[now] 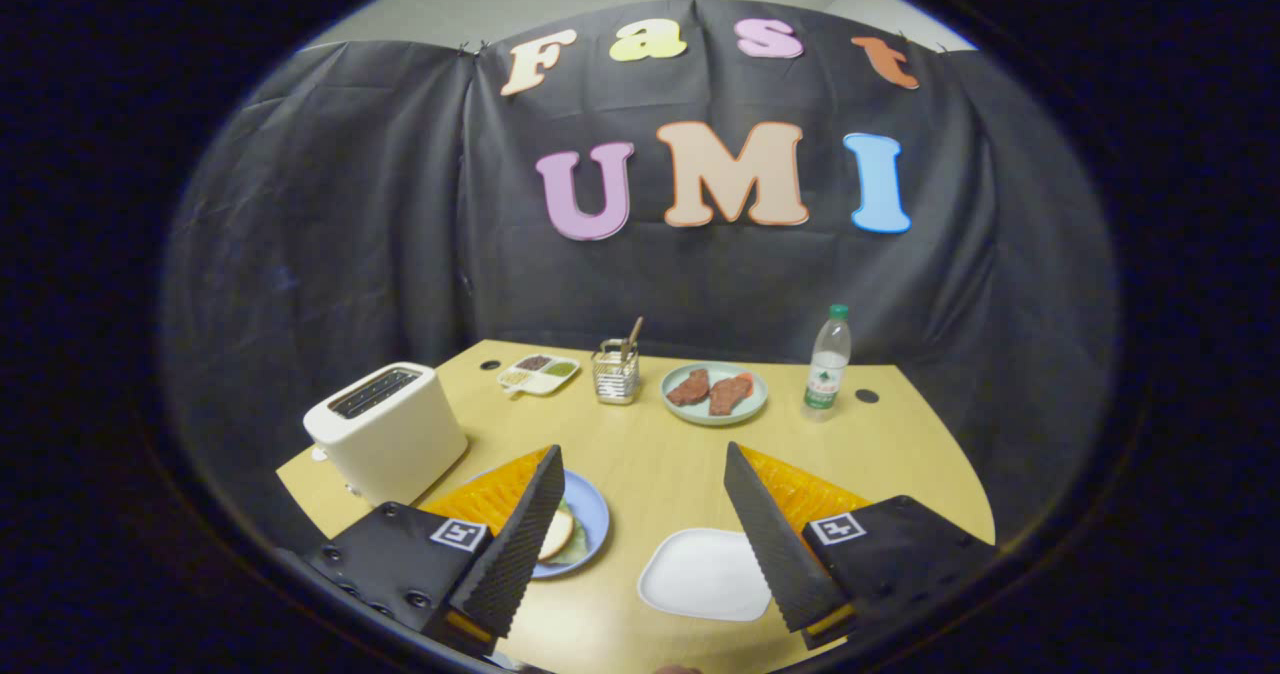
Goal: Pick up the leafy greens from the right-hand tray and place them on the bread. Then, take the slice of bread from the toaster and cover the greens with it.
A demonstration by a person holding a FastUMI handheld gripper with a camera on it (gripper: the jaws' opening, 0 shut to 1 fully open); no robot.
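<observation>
Hand-held gripper [645, 474] spread wide, holding nothing, above table [650, 454]. Water bottle [827, 362]: green label, text unreadable. Square black-white markers on finger mounts. Toaster [385, 432] left.

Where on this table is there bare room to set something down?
Bare wood lies between the open tongs, bordered by the blue plate, white tray and green plate. The stretch under the water bottle is free too. The back row, from condiment dish to cup, is crowded.
</observation>
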